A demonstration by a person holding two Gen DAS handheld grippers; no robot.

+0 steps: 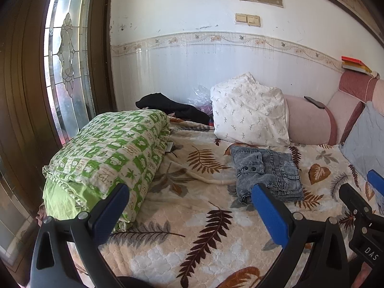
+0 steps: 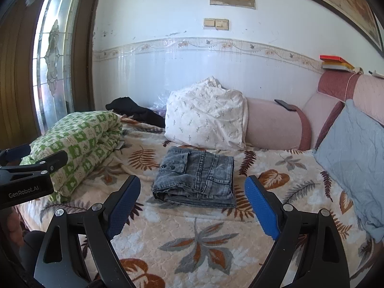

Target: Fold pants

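Pants [image 2: 195,176] lie folded mid-bed [image 2: 192,235], w/ both grippers, left [image 1: 189,206] & right [image 2: 192,204], near side, jaws spread, empty. Fold looks done; next: pull back.

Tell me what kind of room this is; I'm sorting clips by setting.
Probably a bedroom in a home: a bed with a leaf-print cover, a white pillow, and a folded green quilt.
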